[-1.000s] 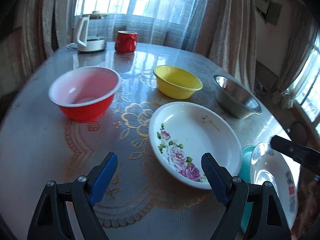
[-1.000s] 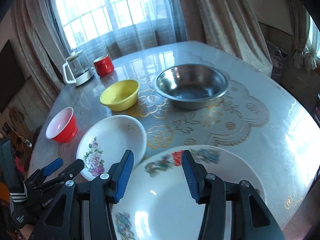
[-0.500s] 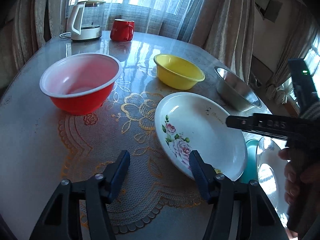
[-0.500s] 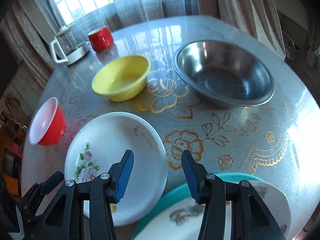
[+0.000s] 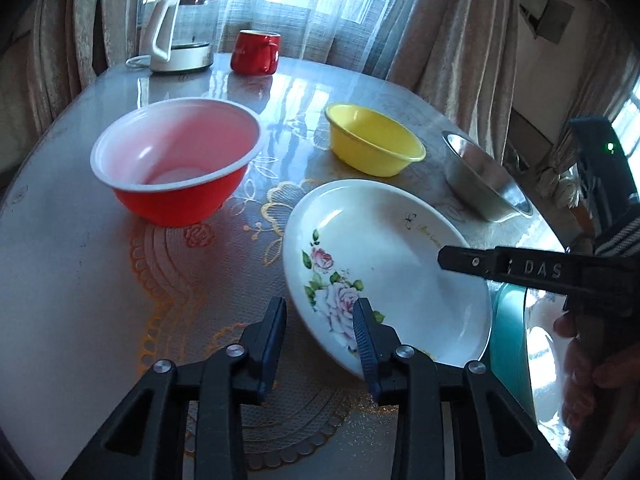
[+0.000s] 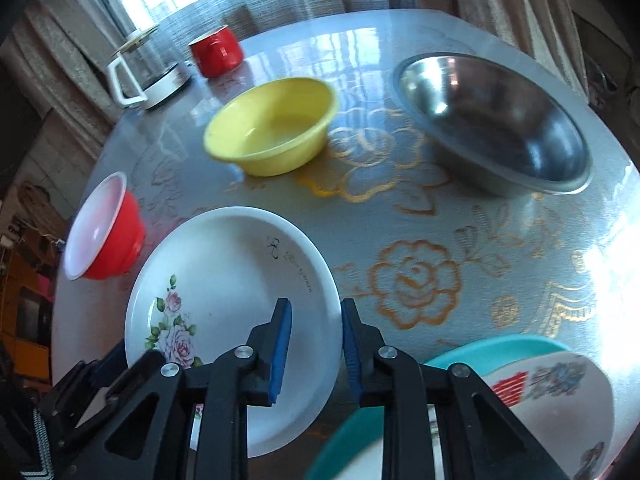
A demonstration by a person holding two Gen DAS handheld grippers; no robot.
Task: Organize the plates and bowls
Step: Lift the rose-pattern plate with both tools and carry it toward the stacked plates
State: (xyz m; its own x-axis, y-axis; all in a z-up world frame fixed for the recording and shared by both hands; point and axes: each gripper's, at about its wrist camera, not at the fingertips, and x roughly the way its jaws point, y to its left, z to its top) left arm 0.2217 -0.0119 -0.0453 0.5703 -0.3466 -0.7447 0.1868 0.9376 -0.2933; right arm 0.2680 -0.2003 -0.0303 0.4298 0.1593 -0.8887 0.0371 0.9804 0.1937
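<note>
A white plate with pink roses (image 5: pixel 384 256) (image 6: pixel 224 304) lies on the table. My left gripper (image 5: pixel 320 320) straddles its near-left rim, jaws partly open. My right gripper (image 6: pixel 314 320) straddles its right rim, jaws partly open; its black body (image 5: pixel 520 268) shows over the plate in the left wrist view. A red bowl with white inside (image 5: pixel 176 164) (image 6: pixel 100 232), a yellow bowl (image 5: pixel 372 140) (image 6: pixel 272 124) and a steel bowl (image 5: pixel 484 184) (image 6: pixel 496 120) stand beyond. A patterned plate (image 6: pixel 552 392) rests on a teal plate (image 6: pixel 496 350) (image 5: pixel 508 344) at the right.
A red mug (image 5: pixel 256 52) (image 6: pixel 216 52) and a white kettle (image 5: pixel 176 32) (image 6: pixel 148 72) stand at the table's far edge by the curtains. The table edge (image 5: pixel 560 240) runs close behind the steel bowl. Bare lace-patterned tabletop (image 5: pixel 100 280) lies left of the rose plate.
Both grippers have narrowed and moved onto the rose plate's rim. The right gripper left the patterned plate and swung left over the rose plate.
</note>
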